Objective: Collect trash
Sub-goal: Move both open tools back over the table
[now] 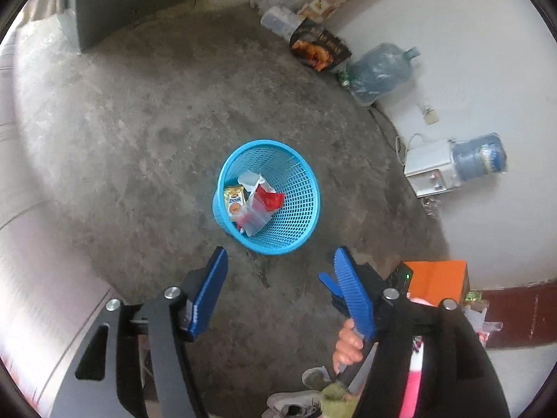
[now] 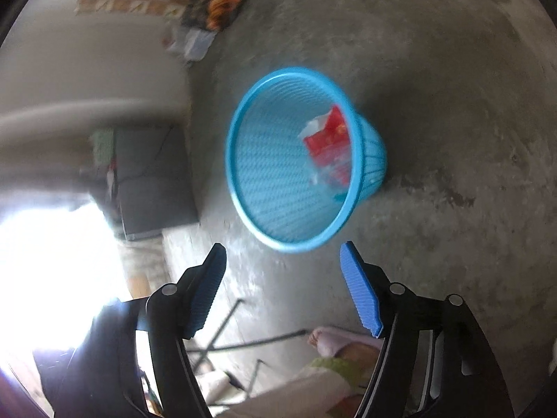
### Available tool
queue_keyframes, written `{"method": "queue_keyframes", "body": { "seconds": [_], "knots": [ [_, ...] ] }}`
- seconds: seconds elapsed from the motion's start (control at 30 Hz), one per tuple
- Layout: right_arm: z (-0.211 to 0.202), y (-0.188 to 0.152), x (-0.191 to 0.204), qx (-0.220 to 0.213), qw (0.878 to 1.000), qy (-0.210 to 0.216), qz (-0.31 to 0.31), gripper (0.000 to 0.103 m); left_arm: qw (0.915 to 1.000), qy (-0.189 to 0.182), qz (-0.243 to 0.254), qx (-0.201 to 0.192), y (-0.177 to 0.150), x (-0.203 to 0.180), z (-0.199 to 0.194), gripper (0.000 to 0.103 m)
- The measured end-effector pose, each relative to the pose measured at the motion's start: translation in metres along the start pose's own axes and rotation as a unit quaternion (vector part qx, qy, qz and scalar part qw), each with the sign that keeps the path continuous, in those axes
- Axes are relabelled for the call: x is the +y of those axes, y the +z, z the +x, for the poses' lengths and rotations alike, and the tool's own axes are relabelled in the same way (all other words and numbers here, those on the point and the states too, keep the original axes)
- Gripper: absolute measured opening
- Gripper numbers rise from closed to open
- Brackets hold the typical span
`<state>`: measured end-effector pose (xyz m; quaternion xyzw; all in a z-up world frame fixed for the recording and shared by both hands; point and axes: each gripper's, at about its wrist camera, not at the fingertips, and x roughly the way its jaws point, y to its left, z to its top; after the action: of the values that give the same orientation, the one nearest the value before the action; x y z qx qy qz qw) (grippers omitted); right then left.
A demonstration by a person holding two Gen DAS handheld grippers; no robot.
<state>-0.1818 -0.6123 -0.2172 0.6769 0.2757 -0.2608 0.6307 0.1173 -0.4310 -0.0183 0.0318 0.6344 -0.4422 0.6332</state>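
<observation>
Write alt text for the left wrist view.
A blue mesh basket stands on a concrete floor, holding a red wrapper and a yellow packet. The left hand-held gripper hangs open and empty in front of it.

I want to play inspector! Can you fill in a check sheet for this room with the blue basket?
Surface: bare concrete floor, stained.
Job's things: blue basket upright, holding a red wrapper and a yellow packet.
Clutter: water jugs, dark box along the wall.
Grippers: left gripper and right gripper open, empty.
Cables: white cord at the dispenser.
Surroundings: white wall, orange box.
</observation>
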Motion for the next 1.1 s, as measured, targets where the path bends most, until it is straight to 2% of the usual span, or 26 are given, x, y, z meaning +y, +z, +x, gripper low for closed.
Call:
{"method": "queue_keyframes", "body": {
  "seconds": [0.13,0.23,0.3,0.4,0.5,0.57,0.63,0.83,0.9,1.1],
  "knots": [
    [-0.020,-0.023,0.048,-0.002,0.994,-0.016,-0.105,0.072,0.9983,0.000,0.020,-0.055,-0.042,0.011,-0.064,0.074],
    [-0.035,-0.047,0.093,-0.011,0.978,-0.034,-0.204,0.076,0.9923,0.013,0.017,-0.122,-0.079,0.031,-0.113,0.080],
    [-0.043,-0.067,0.121,-0.009,0.965,-0.029,-0.261,0.077,0.9842,0.026,0.005,-0.175,-0.110,0.052,-0.147,0.085],
    [-0.049,-0.097,0.153,0.000,0.947,-0.012,-0.320,0.077,0.9707,0.041,-0.035,-0.234,-0.150,0.081,-0.185,0.088],
    [-0.047,-0.135,0.184,0.026,0.925,0.013,-0.380,0.078,0.9502,0.067,-0.079,-0.294,-0.196,0.111,-0.220,0.090],
    [-0.041,-0.155,0.197,0.046,0.912,0.023,-0.407,0.079,0.9365,0.099,-0.098,-0.322,-0.222,0.123,-0.236,0.091],
    [-0.032,-0.178,0.211,0.070,0.900,0.033,-0.430,0.079,0.9189,0.136,-0.114,-0.352,-0.255,0.136,-0.251,0.092],
    [-0.006,-0.252,0.250,0.148,0.853,0.056,-0.496,0.079,0.8812,0.208,-0.137,-0.402,-0.319,0.170,-0.278,0.094],
    [-0.001,-0.280,0.261,0.169,0.836,0.064,-0.517,0.079,0.8712,0.224,-0.149,-0.410,-0.336,0.182,-0.286,0.094],
    [0.012,-0.347,0.281,0.214,0.797,0.075,-0.560,0.079,0.8440,0.243,-0.178,-0.444,-0.362,0.212,-0.303,0.094]
  ]
}}
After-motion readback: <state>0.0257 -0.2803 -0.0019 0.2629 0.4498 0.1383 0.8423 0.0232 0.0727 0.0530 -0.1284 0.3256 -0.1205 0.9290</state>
